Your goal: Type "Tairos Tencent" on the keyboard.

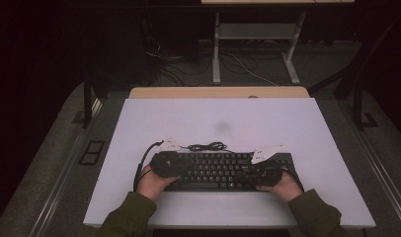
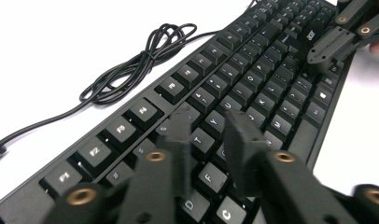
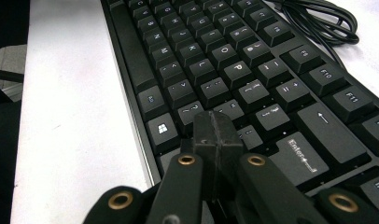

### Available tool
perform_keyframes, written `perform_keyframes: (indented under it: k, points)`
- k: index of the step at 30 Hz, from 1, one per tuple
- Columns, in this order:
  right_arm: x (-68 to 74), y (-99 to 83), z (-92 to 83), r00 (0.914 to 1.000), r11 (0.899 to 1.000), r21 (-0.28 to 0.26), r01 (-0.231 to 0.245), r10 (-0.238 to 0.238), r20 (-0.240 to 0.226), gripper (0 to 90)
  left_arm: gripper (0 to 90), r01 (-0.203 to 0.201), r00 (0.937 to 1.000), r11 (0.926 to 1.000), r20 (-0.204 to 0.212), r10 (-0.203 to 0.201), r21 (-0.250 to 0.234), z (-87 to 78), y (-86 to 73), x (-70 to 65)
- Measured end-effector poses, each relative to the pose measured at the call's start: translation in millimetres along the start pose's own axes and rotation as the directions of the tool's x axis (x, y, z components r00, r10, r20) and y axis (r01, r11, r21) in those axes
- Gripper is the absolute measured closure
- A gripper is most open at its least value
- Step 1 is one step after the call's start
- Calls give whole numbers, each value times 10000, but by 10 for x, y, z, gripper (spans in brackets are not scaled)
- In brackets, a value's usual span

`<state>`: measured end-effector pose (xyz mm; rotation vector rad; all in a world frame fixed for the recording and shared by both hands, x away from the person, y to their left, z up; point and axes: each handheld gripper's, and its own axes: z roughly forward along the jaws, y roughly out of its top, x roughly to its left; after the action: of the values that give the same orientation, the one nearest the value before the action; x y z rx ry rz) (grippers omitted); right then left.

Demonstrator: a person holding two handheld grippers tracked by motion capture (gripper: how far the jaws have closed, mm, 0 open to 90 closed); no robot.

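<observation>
- While both tools hang low over the keyboard (image 1: 228, 170), which lies flat at the near middle of the white worktop (image 1: 297, 123), the main risk is pressing more than one key at a time.
- Seen from above, the left tool (image 1: 165, 163) sits at the keyboard's 9 o'clock end and the right tool (image 1: 265, 173) toward its 3 o'clock end.
- In the left gripper view, the left tool (image 2: 215, 135) has its jaws a little apart with nothing between them, the tips spread over the T and Y keys. A push down from there would likely strike two keys, or catch a keycap edge in the gap and lift it.
- In the right gripper view, the right tool (image 3: 217, 135) is closed tight on nothing, its joined tip just above the keys beside the Enter key (image 3: 302, 156). That tip looks narrow enough for one key, yet a slanted push could slide it onto a neighbouring key.
- A hard or sideways press at either end could shove the keyboard across the smooth worktop, since nothing pins it.
- The keyboard's coiled cord (image 1: 208, 146) lies loose at 12 o'clock just behind the keyboard; the left tool's own cable trails near it and could snag it if the hand swings back.
</observation>
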<state>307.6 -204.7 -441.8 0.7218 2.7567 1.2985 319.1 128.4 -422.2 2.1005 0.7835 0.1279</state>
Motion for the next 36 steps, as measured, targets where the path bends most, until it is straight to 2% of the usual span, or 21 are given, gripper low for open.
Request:
perform_keyframes:
  k: [7,12,16,19,23,28,36]
  points:
    - [-4,-2,1,10000,10000,-30,-29,29,-30,896,459,-104,9999,9999,-1,104,-102,-66,-73,17]
    - [-9,-3,0,10000,10000,-32,-28,28,-42,896,281,-1,9999,9997,-135,-3,-239,-121,-146,51]
    - [-1,2,-1,10000,10000,-15,-13,13,-9,896,236,-10,9998,9991,-190,2,-419,-178,-190,70]
    - [-13,9,-20,9998,9997,-185,-138,135,-168,895,213,-18,9997,9987,-255,5,-509,-214,-233,81]
    - [-5,42,-45,9998,9990,-424,-135,129,-155,884,204,86,9998,9971,-195,-101,-750,-243,-270,87]
    - [5,81,-48,9997,9973,-712,-202,189,-184,759,200,-38,9998,9963,-195,22,-864,-263,-273,58]
    - [-6,139,-16,9982,9917,-1158,-563,536,-270,482,181,-124,9998,9958,-172,109,-907,-263,-291,38]
